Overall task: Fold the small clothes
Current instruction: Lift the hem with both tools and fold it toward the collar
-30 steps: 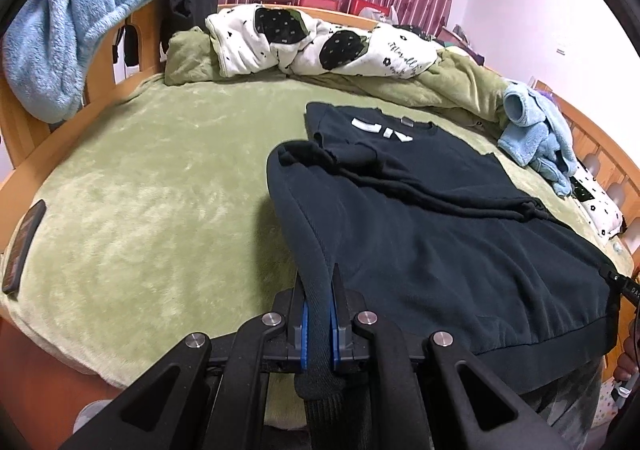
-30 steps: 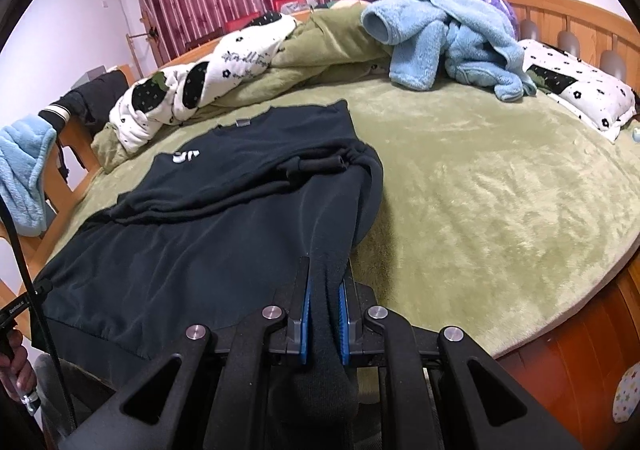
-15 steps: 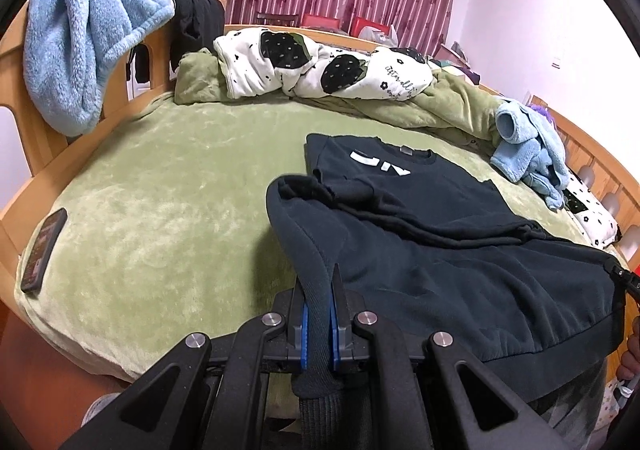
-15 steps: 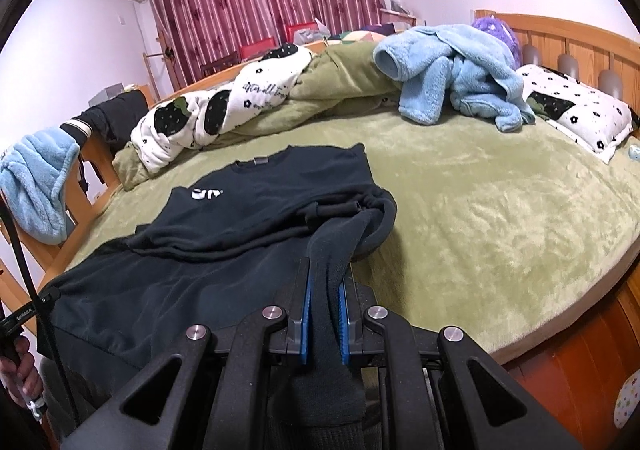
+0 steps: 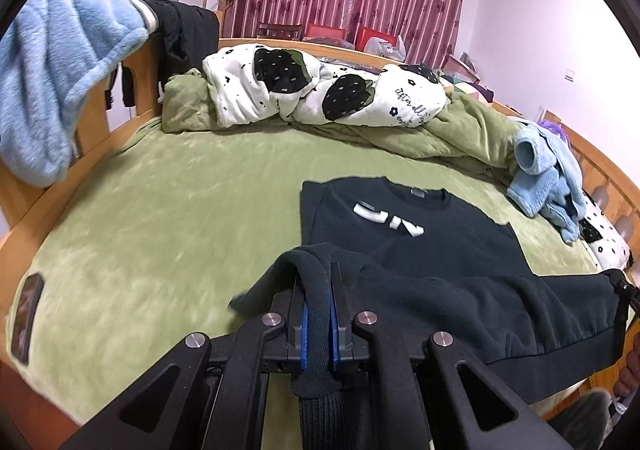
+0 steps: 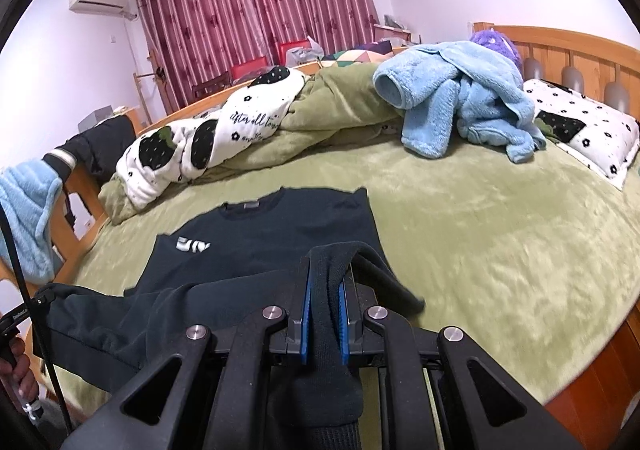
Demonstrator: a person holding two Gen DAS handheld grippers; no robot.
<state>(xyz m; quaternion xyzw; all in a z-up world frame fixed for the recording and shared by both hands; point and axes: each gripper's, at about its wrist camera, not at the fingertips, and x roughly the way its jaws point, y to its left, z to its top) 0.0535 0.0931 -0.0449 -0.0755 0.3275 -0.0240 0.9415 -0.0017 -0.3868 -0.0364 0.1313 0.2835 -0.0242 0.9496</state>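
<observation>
Left gripper (image 5: 316,314) and right gripper (image 6: 324,314) each pinch the black sweatshirt's (image 5: 432,246) hem. Risk: uneven carry skews the fold; the thick hem may slip.

Green plush bedspread (image 5: 168,209), strawberry-print quilt (image 5: 320,93), light-blue fleece garment (image 6: 460,101), maroon curtains (image 6: 248,9), wooden headboard (image 6: 560,45).

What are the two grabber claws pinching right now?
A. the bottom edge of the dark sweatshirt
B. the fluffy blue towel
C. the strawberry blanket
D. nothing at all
A: the jaws of the left gripper and of the right gripper are each closed on dark fabric at the bottom edge of the dark sweatshirt, whose top end lies flat on the green bed cover.
</observation>
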